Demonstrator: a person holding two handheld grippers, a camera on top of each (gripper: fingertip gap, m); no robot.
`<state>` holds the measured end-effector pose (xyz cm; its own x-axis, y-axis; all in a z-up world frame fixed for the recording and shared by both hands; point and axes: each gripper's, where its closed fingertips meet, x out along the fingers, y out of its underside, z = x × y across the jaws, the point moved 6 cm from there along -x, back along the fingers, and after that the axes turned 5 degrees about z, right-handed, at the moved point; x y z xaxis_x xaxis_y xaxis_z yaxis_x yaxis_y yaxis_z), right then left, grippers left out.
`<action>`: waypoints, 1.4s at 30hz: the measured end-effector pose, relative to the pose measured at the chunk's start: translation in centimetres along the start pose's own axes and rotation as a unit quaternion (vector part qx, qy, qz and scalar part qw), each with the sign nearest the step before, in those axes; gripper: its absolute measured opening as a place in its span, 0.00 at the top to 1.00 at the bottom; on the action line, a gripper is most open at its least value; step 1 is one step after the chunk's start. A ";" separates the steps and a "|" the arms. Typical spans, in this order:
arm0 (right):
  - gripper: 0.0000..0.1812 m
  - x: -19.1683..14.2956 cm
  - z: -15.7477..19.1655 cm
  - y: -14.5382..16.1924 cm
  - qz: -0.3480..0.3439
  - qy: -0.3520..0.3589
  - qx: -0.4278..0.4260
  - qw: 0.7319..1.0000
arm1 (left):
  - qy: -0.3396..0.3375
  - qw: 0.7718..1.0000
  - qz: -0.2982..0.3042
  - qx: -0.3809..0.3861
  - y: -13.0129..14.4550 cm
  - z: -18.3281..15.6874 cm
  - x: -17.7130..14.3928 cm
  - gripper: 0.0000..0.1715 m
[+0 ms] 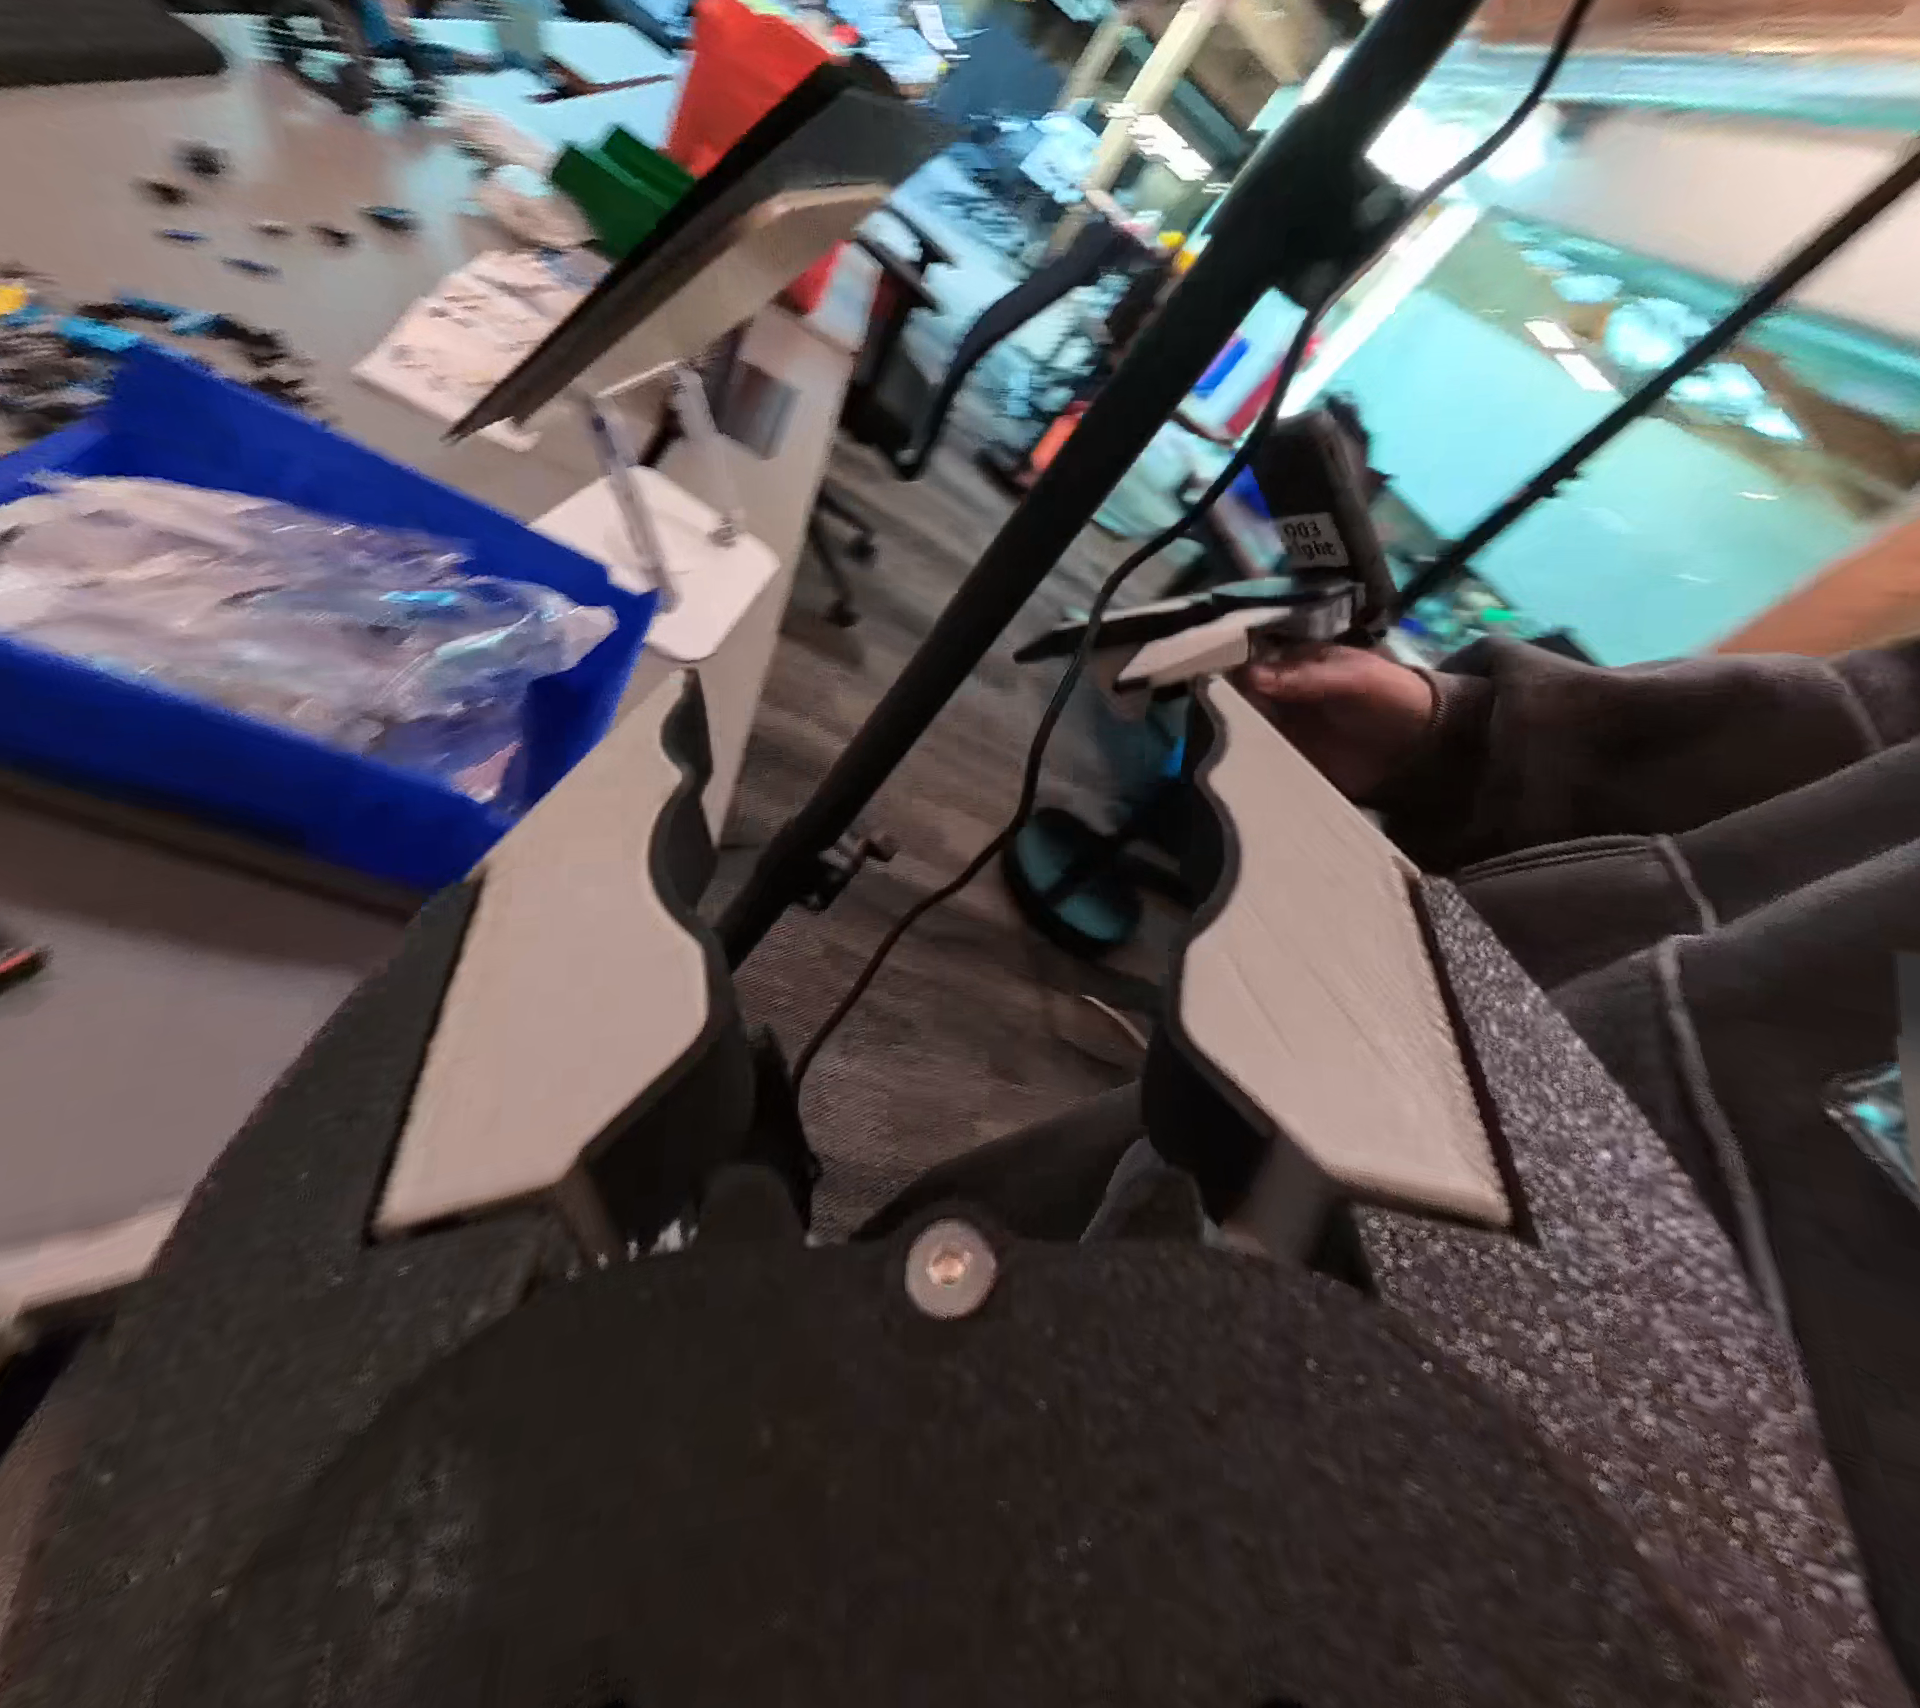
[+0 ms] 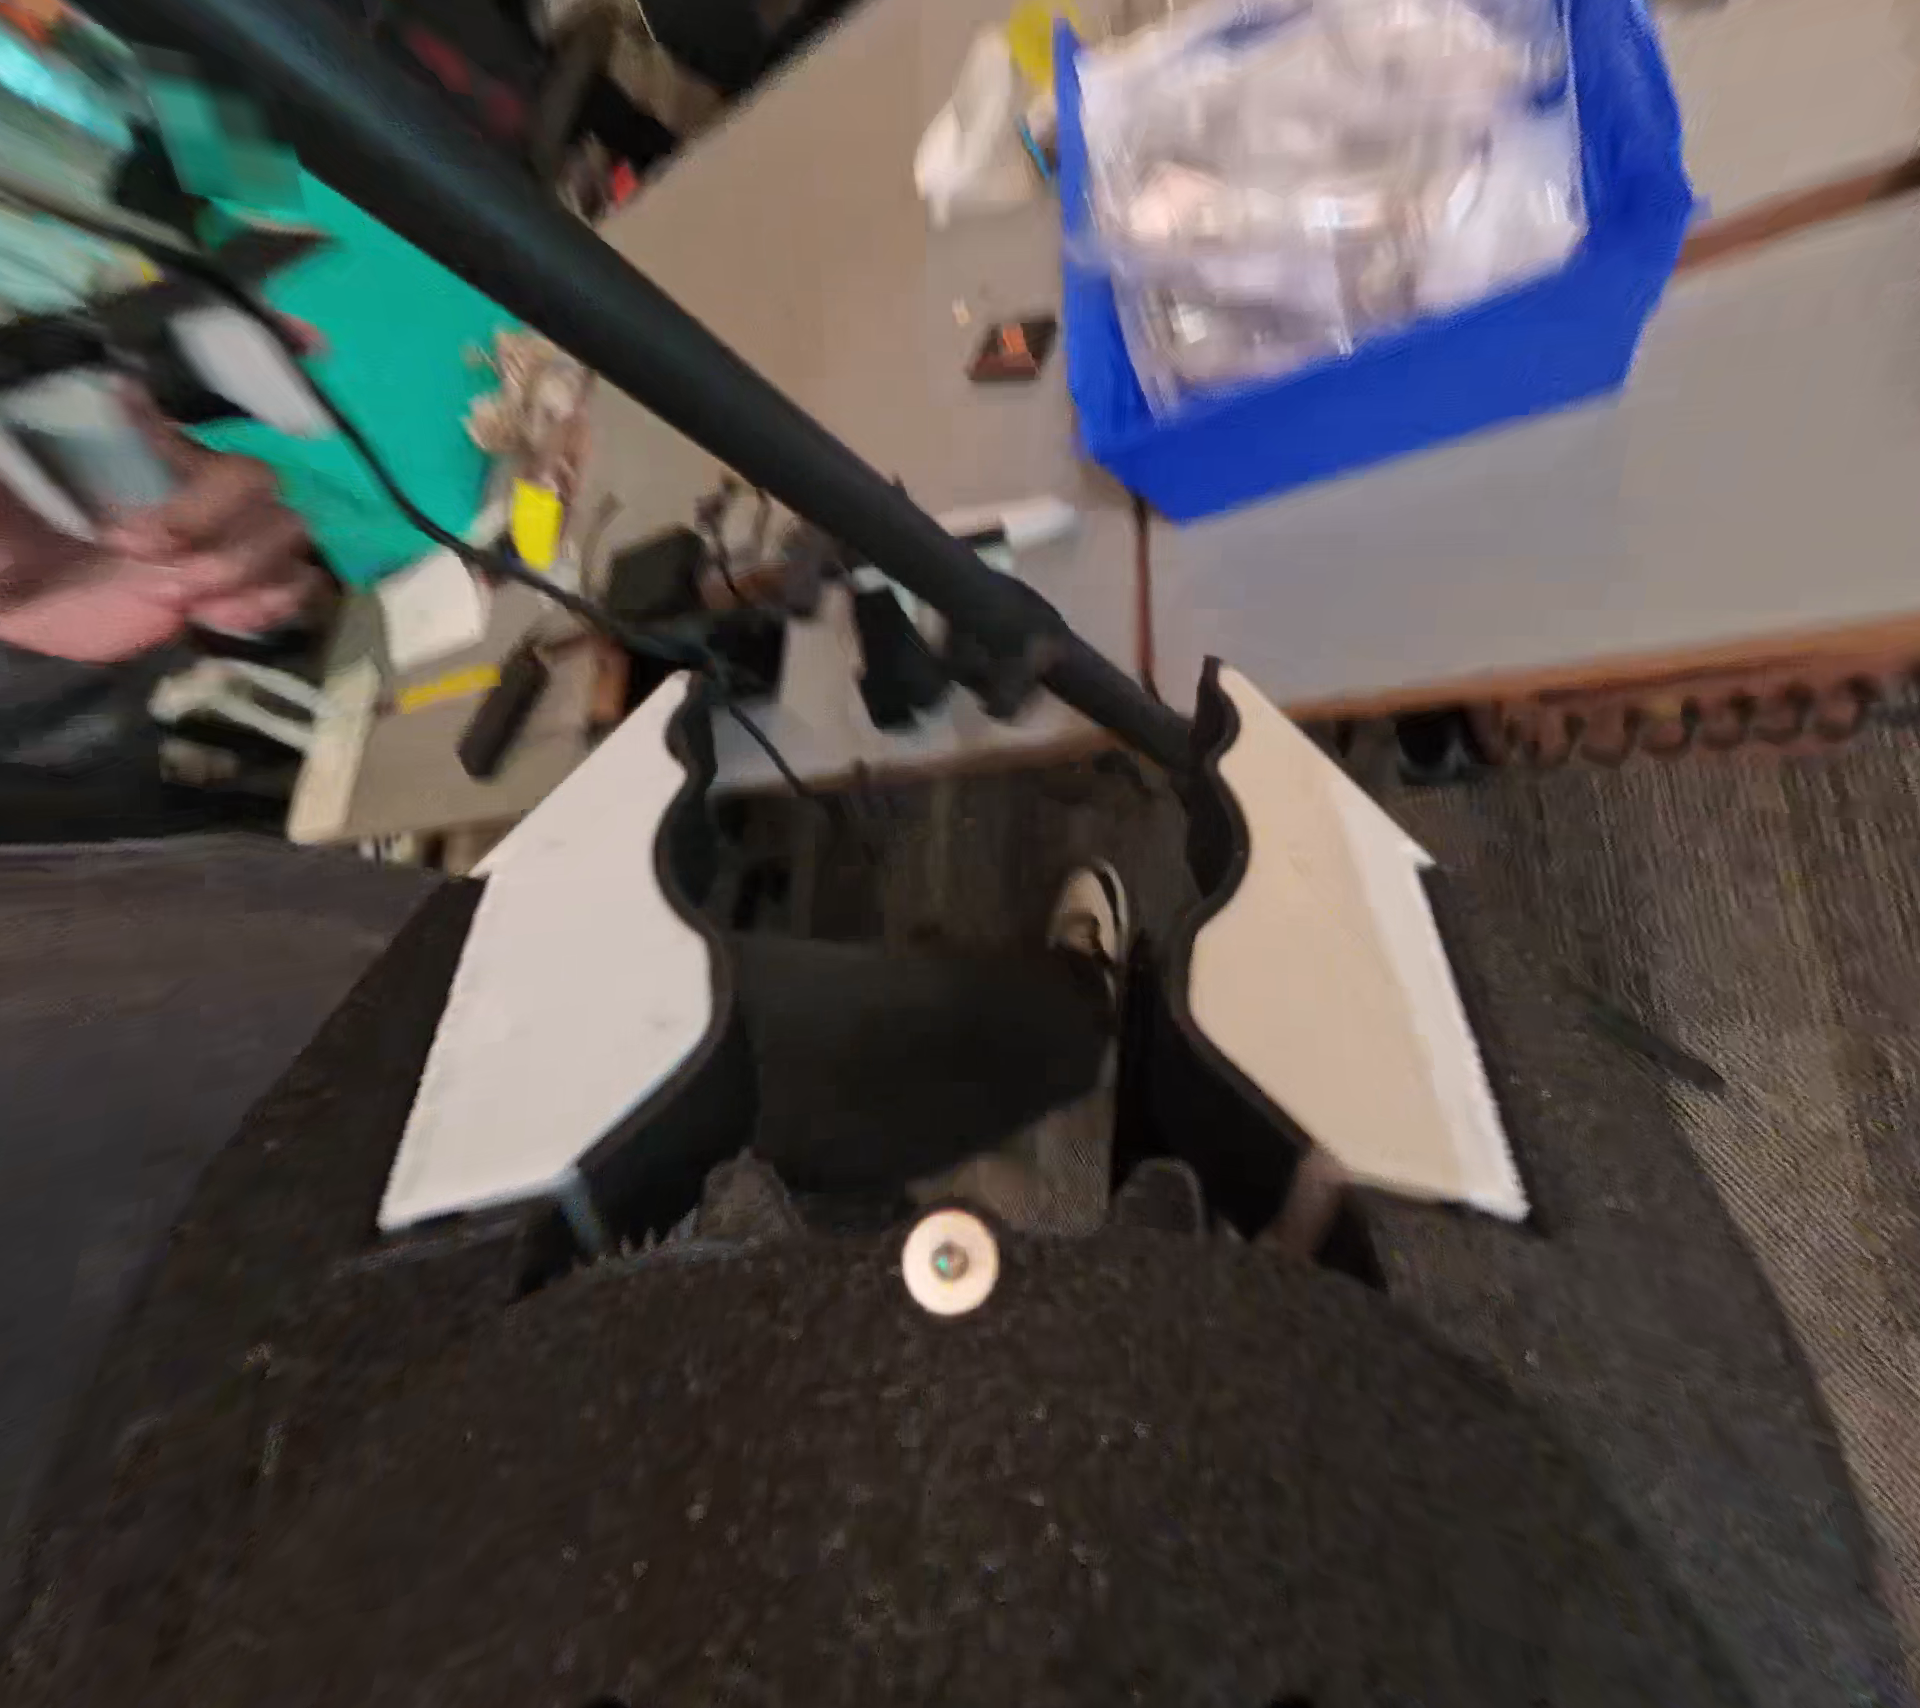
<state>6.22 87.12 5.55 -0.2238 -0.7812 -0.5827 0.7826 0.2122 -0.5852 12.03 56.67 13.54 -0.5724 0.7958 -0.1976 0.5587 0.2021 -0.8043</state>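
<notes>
**Both claws empty, spread, held in the air off the table**

Left gripper (image 1: pixel 940 692): jaws wide apart, nothing between them. It hangs over the carpet (image 1: pixel 935 1014) past the table (image 1: pixel 208 1035) edge. Nearest thing is the black pole (image 1: pixel 1143 411) of a stand, slanting across just ahead of the gap, a thin cable (image 1: pixel 1049 723) trailing beside it. Not touching either, as far as I can tell.

Right gripper (image 2: pixel 945 692): jaws also wide apart, empty. Same pole (image 2: pixel 644 308) runs diagonally down to just by its right fingertip (image 2: pixel 1236 723); contact or not, cannot tell, blur too heavy. In the left wrist view the right gripper (image 1: pixel 1081 661) shows farther off, in a hand (image 1: pixel 1340 713) with a dark sleeve (image 1: pixel 1662 744).

Blue bin (image 1: pixel 312 775) sits on the table, left of the left gripper, well apart from both claws. Also seen at upper right in the right wrist view (image 2: pixel 1351 411). It is filled with clear bags (image 1: pixel 260 598) of small parts; contents too blurred to name.

Handling, as a guess: bags look light, soft and crinkly, film slippery, so a pinch on a bunched fold or top edge would hold better than a flat face. Bin looks like stiff plastic; its rim is the obvious grip, and it may be heavy when full.

Beyond the bin: a tilted tablet (image 1: pixel 665 308) on a white stand, a paper sheet (image 1: pixel 468 339) beside it, small dark bits scattered on the table. Background is blurred office clutter.
</notes>
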 end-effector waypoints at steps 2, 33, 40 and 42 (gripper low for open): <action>0.48 1.3 -3.7 3.0 0.058 0.009 -0.016 0.998 | -0.070 0.998 -0.001 -0.008 2.2 -1.4 0.1 0.48; 0.58 -1.2 -10.7 13.2 0.071 0.036 -0.233 0.969 | -0.382 0.920 -0.015 -0.089 16.4 -16.7 6.5 0.52; 0.55 -7.3 1.5 -5.2 -0.138 -0.035 -0.341 0.929 | -0.394 0.909 -0.123 0.058 0.6 -17.3 3.4 0.49; 0.52 -10.1 6.1 -10.3 -0.174 -0.064 -0.356 0.916 | -0.393 0.901 -0.150 0.109 -4.3 -18.7 2.4 0.45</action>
<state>3.95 89.19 20.93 -0.2831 -0.9269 -0.2464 0.0897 0.2302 -0.9690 19.44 68.31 27.03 -0.9736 0.0573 -0.2208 0.2272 0.1562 -0.9612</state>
